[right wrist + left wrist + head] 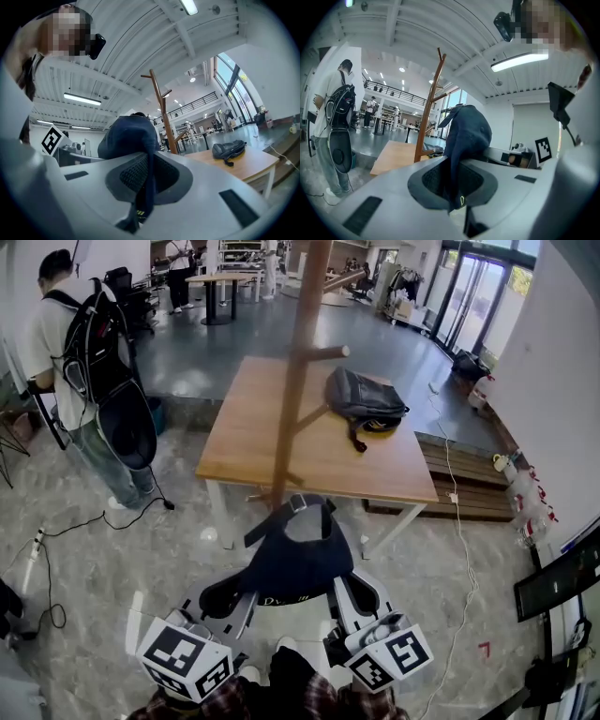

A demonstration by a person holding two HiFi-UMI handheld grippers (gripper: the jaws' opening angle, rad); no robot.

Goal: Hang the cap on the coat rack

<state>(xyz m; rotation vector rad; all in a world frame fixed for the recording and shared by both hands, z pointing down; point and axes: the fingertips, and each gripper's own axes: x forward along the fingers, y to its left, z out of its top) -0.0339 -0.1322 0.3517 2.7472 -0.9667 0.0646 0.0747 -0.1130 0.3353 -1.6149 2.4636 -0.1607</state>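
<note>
A dark navy cap [291, 559] hangs low in front of me, stretched between both grippers. My left gripper [230, 601] is shut on the cap's left edge, and in the left gripper view the fabric [464, 136] is pinched between its jaws [450, 183]. My right gripper [352, 601] is shut on the right edge, and the right gripper view shows cloth [129, 136] clamped in its jaws [147, 180]. The wooden coat rack [295, 381] stands just beyond the cap, with pegs sticking out to the right. It also shows as the coat rack [429, 108] ahead and the coat rack [164, 112].
A wooden table [244, 442] stands behind the rack with a grey backpack [364, 397] on it. A person wearing a backpack [80, 362] stands at the left. Cables [459, 549] run over the floor at both sides. A low wooden platform [469, 488] lies to the right.
</note>
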